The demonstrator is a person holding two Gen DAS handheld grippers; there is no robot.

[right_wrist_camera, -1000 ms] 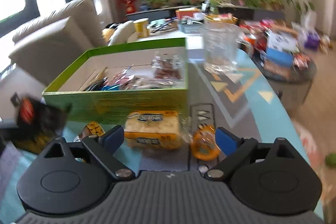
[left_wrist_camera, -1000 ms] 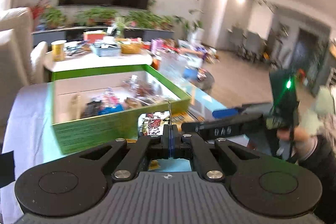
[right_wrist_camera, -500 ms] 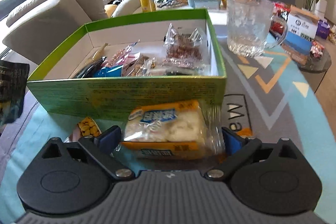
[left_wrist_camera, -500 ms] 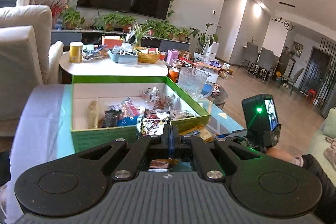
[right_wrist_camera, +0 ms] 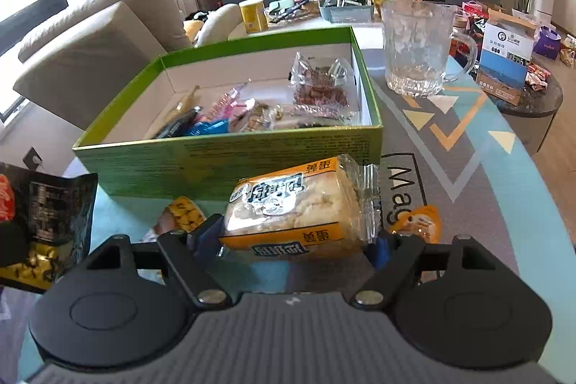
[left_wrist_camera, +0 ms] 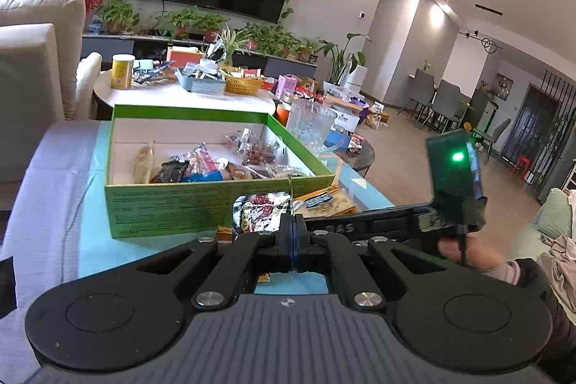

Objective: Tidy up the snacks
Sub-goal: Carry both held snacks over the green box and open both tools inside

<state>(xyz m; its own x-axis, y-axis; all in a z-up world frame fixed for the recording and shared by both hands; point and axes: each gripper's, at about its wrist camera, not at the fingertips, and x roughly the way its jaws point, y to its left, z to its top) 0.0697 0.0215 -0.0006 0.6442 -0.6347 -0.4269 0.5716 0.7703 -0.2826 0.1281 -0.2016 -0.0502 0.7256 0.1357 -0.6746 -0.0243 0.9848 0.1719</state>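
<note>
Orange-wrapped bread pack (right_wrist_camera: 298, 215) sits between my right gripper (right_wrist_camera: 298, 245) fingers, spread wide on either side, just in front of the green box (right_wrist_camera: 230, 161). My left gripper (left_wrist_camera: 293, 240) pinches a dark foil snack packet (left_wrist_camera: 261, 211). I should squeeze gently so the soft bread isn't crushed, then lift over the wall
</note>
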